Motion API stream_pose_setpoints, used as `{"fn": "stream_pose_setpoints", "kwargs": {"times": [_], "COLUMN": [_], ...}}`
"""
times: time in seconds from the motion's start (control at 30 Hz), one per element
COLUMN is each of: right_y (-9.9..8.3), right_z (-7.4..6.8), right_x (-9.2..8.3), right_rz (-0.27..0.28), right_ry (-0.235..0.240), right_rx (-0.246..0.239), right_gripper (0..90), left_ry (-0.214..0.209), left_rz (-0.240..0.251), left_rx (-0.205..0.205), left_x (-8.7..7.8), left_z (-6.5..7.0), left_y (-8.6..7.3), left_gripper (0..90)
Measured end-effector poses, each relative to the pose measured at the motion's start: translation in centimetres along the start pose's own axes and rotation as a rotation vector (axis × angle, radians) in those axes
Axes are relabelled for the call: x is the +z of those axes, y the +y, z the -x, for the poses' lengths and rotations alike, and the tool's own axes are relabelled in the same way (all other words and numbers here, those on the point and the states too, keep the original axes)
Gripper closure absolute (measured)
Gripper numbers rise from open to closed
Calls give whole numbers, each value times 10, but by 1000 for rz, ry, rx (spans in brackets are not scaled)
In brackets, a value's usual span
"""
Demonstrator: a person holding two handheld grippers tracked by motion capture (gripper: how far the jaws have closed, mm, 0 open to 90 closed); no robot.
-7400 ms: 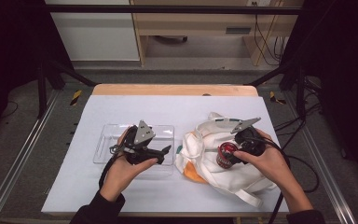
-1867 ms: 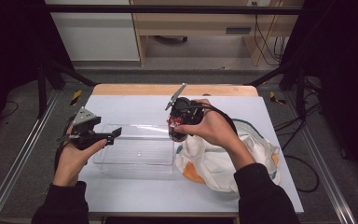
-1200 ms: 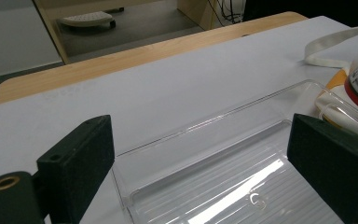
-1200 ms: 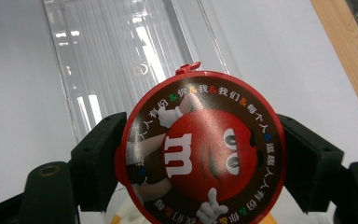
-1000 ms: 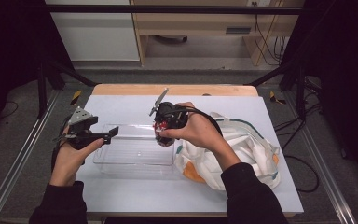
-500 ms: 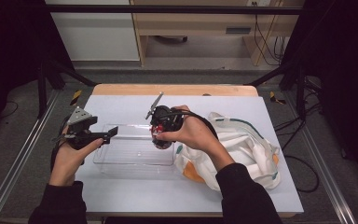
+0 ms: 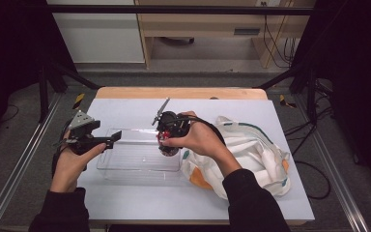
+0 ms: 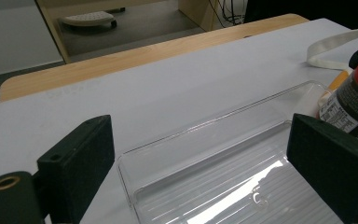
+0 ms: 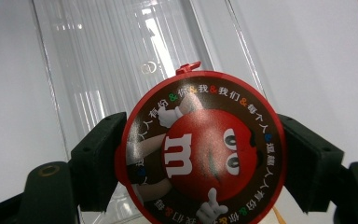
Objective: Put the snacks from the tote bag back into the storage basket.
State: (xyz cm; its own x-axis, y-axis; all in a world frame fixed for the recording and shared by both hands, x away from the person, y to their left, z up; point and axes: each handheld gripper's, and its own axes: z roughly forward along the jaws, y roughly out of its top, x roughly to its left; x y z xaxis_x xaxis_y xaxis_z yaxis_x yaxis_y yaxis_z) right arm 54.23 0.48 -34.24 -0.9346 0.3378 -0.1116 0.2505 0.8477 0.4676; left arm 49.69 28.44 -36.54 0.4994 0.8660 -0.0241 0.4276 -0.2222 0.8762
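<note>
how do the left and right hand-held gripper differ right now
The right hand-held gripper is shut on a red-lidded candy tub; the left hand-held gripper is open and holds nothing. The right points down over the clear tray; the left lies level at the tray's left end. Both have black jaws.

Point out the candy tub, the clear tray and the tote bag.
candy tub (image 9: 200, 154), right gripper view, middle of its lid.
clear tray (image 7: 125, 166), high view, bare ribbed floor.
tote bag (image 7: 251, 150), high view, white cloth.
</note>
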Motion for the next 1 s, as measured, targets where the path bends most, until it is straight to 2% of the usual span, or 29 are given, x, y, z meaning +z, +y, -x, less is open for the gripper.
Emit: {"fn": "stream_pose_setpoints", "kwargs": {"times": [1.0], "right_y": [-8], "right_z": [-3], "right_x": [19], "right_rz": [-32], "right_ry": [6], "right_rx": [1], "right_gripper": [243], "left_ry": [-4], "left_rz": [-11], "left_rx": [2], "left_x": [2], "left_z": [-1], "left_y": [-2], "left_gripper": [76]}}
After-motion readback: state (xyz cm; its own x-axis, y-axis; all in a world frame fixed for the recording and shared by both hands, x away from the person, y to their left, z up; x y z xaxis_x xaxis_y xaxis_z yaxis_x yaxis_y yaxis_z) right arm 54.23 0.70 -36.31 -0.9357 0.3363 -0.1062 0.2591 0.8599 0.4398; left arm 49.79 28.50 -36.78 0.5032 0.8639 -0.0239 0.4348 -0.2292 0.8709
